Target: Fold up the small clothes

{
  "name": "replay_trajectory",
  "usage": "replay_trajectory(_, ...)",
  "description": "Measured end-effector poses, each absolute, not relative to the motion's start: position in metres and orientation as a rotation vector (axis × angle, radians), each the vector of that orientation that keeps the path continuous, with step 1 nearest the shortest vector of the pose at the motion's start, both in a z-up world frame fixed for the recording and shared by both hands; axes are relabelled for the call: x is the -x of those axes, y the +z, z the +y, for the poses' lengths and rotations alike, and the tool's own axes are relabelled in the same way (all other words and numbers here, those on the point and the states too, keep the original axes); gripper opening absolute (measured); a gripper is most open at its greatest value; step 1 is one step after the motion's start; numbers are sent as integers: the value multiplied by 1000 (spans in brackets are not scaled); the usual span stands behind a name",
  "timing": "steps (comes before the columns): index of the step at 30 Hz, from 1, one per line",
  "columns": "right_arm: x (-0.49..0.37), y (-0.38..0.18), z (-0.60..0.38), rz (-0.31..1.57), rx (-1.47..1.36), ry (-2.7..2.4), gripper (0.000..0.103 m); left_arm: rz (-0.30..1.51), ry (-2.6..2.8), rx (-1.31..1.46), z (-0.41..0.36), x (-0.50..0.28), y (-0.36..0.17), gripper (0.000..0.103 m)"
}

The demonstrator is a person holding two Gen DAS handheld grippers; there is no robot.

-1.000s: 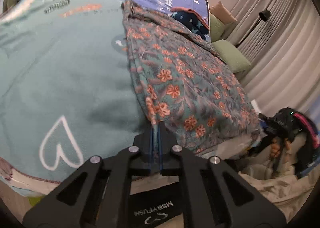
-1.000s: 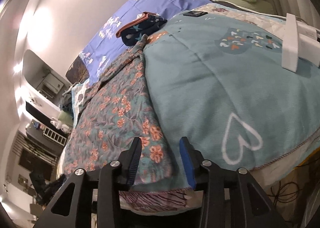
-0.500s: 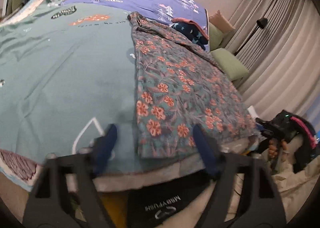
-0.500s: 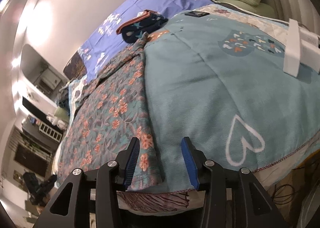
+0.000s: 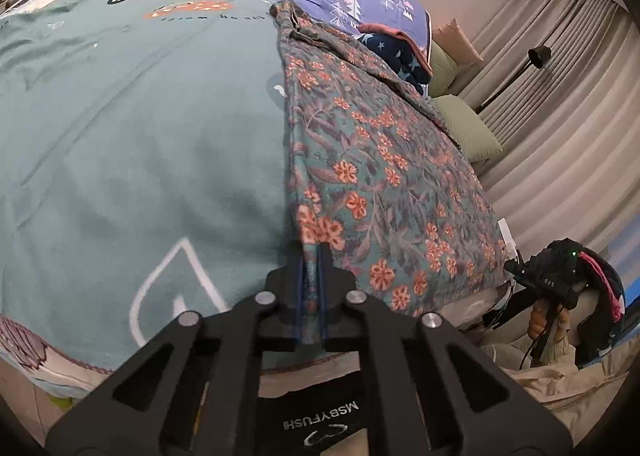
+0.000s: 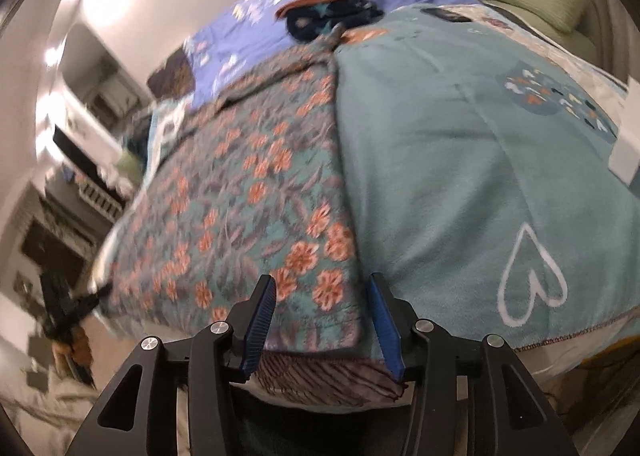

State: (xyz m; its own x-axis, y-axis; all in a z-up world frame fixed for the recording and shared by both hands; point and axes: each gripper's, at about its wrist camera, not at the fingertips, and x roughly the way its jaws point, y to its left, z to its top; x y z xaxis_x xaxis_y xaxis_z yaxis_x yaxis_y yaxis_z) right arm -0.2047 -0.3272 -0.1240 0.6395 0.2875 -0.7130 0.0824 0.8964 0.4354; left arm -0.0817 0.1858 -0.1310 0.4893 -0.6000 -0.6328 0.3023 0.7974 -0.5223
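Left wrist view: blanket (image 5: 140, 136) covers the bed at left, and the floral garment (image 5: 380, 160) lies flat beside it, reaching the near edge. Left gripper (image 5: 311, 276) is pinched tight on the garment's near left corner. Farther right sit a folded dark piece (image 5: 394, 52) by the pillows, then curtains (image 5: 560, 104). Right wrist view: right gripper (image 6: 323, 310) stands about half open, its pads either side of the garment's near corner (image 6: 332, 296), pressing nothing. Folding looks barely begun: one corner is gripped, the second grasp and every fold remain
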Motion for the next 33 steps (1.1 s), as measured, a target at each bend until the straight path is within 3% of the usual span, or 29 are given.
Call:
replay_trajectory(1,202,-123,-325,889,-435,122,38,904,-560,364,185,82,-130,5)
replay_trajectory(2,201,-122,-323,897,-427,126,12,902,-558,364,185,83,-128,4)
replay_trajectory(3,200,-122,-324,907,-454,141,5,898,-566,380,184,84,-124,4)
replay_trajectory(11,213,-85,-356,704,-735,276,4,747,-651,416,194,85,-59,4)
replay_trajectory(33,116,17,-374,435,-734,410,5,490,-654,394,164,-2,37,4)
